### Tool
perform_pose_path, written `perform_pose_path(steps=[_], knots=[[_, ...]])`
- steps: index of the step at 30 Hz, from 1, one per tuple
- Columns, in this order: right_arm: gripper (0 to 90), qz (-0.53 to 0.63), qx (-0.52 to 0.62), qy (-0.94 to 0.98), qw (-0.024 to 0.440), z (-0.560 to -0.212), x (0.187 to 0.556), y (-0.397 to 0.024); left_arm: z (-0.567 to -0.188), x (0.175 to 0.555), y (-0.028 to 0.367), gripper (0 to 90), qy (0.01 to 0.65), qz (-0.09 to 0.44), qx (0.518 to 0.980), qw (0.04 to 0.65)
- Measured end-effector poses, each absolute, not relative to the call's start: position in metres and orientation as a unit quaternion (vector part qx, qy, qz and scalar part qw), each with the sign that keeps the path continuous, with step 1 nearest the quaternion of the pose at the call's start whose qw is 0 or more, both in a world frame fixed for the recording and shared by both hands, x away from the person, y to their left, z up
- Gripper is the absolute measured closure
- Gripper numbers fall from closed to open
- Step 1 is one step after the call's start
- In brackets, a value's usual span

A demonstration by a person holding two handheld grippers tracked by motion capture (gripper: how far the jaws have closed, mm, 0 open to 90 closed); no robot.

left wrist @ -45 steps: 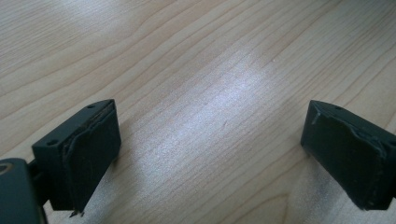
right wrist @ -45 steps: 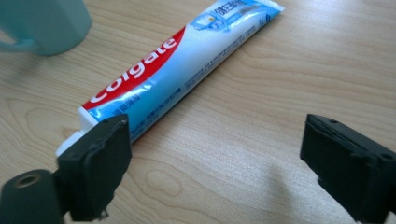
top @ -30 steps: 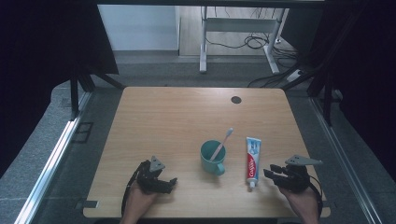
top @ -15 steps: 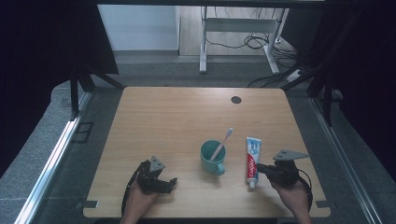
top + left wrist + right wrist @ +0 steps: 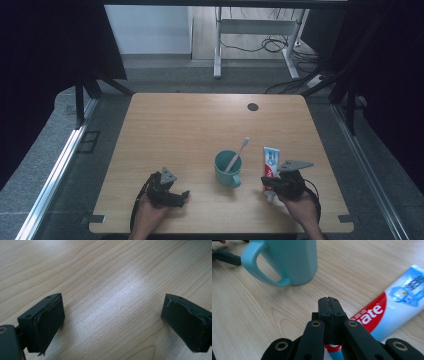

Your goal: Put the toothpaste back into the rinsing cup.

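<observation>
Right gripper (image 5: 329, 302), jaws clenched together on nothing, sits over the toothpaste tube (image 5: 392, 307) beside the teal mug (image 5: 294, 260); left gripper (image 5: 112, 322) rests released.

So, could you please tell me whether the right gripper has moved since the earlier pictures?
Yes: the right gripper slid left, reaching the red and blue toothpaste tube, jaws shut.

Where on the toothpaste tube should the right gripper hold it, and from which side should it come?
Probably across the flat body of the toothpaste tube, from above. It lies flat on the table, long axis pointing away from the person, so jaws spanning its narrow width fit. The right gripper, shut now, must open first.
</observation>
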State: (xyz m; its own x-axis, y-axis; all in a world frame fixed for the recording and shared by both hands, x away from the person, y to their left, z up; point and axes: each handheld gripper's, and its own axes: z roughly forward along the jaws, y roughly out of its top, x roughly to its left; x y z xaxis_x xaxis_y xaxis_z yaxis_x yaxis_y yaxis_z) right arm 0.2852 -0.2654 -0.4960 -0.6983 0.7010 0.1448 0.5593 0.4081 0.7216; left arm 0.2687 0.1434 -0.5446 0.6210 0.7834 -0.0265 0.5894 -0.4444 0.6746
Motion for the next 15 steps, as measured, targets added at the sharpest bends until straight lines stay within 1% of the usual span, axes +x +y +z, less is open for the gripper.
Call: perform_pose_path(steps=[7, 15], knots=[[89.5, 0.379, 0.376, 0.842, 0.081, -0.503, 0.284, -0.264, -0.545, 0.269, 0.143, 4.9, 0.411, 0.147, 0.837, 0.331], [89.5, 0.38, 0.385, 0.837, 0.082, -0.504, 0.278, -0.28, -0.545, 0.269, 0.143, 4.9, 0.41, 0.147, 0.837, 0.331]])
